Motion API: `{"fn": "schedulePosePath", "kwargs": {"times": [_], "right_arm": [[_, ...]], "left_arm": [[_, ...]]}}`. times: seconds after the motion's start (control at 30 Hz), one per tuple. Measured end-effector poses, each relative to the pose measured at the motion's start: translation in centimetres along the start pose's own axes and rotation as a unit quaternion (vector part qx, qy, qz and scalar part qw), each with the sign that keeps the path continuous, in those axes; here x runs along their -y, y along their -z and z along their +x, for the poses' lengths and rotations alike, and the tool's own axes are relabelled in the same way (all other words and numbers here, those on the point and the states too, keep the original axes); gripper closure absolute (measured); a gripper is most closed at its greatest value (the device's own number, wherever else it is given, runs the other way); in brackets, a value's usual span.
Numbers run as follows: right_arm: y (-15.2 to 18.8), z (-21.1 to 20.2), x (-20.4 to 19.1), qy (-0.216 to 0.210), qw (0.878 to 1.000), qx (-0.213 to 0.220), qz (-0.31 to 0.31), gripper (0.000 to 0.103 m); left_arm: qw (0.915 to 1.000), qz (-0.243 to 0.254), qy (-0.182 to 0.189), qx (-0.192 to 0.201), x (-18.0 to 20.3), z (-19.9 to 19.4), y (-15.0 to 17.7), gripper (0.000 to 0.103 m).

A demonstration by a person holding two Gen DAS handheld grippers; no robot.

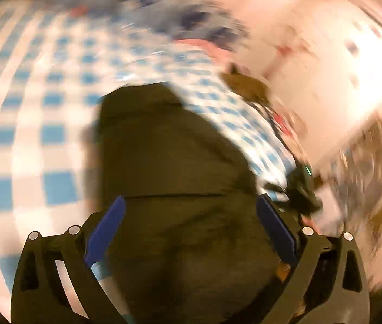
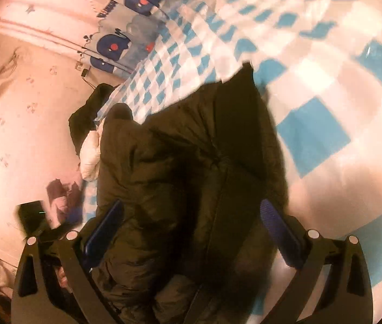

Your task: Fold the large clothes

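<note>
Dark olive padded jacket (image 2: 191, 162) is spread on the checked bed cover (image 2: 326, 81), near the bed's edge. Both the left hand-held gripper (image 1: 191, 210) and the right hand-held gripper (image 2: 191, 213) are held wide open above it, nothing gripped. Soft, bulky, slippery fabric is judged; hem or seam is best pinched.

The left wrist view is smeared by motion. The dark padded jacket (image 1: 169, 162) there runs off the bottom edge, and things right of it stay unreadable
</note>
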State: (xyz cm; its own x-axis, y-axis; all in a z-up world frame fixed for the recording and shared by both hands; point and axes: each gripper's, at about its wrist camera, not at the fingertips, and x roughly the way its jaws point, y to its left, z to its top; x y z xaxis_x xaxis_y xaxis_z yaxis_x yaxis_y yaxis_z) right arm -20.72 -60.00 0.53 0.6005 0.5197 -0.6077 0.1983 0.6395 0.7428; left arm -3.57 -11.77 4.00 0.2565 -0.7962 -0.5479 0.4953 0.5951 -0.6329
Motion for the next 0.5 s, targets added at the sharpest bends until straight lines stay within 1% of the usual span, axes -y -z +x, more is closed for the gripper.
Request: {"fn": "schedulePosePath", "kwargs": {"times": [0.07,0.1,0.17,0.2,0.23,0.27,0.33,0.4,0.47,0.5], "right_arm": [[0.5,1.4,-0.4,0.009,1.000,-0.029,-0.003,0.005],[1.0,1.8,-0.7,0.015,0.999,-0.037,-0.008,0.005],[1.0,2.6,-1.0,0.012,0.999,-0.050,-0.007,0.005],[1.3,2.6,-1.1,0.008,0.999,-0.054,-0.004,0.005],[1.1,2.4,-1.0,0.007,0.998,-0.054,-0.002,0.005],[0.9,2.4,-0.9,0.008,0.998,-0.055,0.000,0.005],[0.8,2.5,-0.6,0.012,0.998,-0.058,0.001,0.005],[1.3,3.5,-0.6,0.016,0.997,-0.069,0.001,0.005],[1.5,5.2,-1.0,0.021,0.997,-0.074,-0.003,0.005],[1.6,5.7,-1.4,0.029,0.997,-0.075,-0.011,0.005]], "left_arm": [[0.9986,-0.049,0.002,-0.020,-3.4,1.1,0.6,0.009],[0.9978,-0.061,0.001,-0.026,-4.1,1.8,1.1,0.009],[0.9950,-0.088,0.017,-0.046,-5.9,3.5,2.0,0.009],[0.9925,-0.104,0.028,-0.058,-6.4,4.5,2.4,0.009],[0.9911,-0.110,0.038,-0.065,-6.2,5.5,2.7,0.009],[0.9913,-0.103,0.041,-0.071,-5.8,6.3,3.1,0.008],[0.9930,-0.083,0.032,-0.077,-4.2,7.4,3.8,0.008],[0.9921,-0.078,0.018,-0.096,-3.9,8.7,3.6,0.008],[0.9928,-0.054,0.004,-0.107,-3.0,9.3,3.4,0.008],[0.9944,-0.022,-0.011,-0.103,-1.8,9.2,3.5,0.017]]}}
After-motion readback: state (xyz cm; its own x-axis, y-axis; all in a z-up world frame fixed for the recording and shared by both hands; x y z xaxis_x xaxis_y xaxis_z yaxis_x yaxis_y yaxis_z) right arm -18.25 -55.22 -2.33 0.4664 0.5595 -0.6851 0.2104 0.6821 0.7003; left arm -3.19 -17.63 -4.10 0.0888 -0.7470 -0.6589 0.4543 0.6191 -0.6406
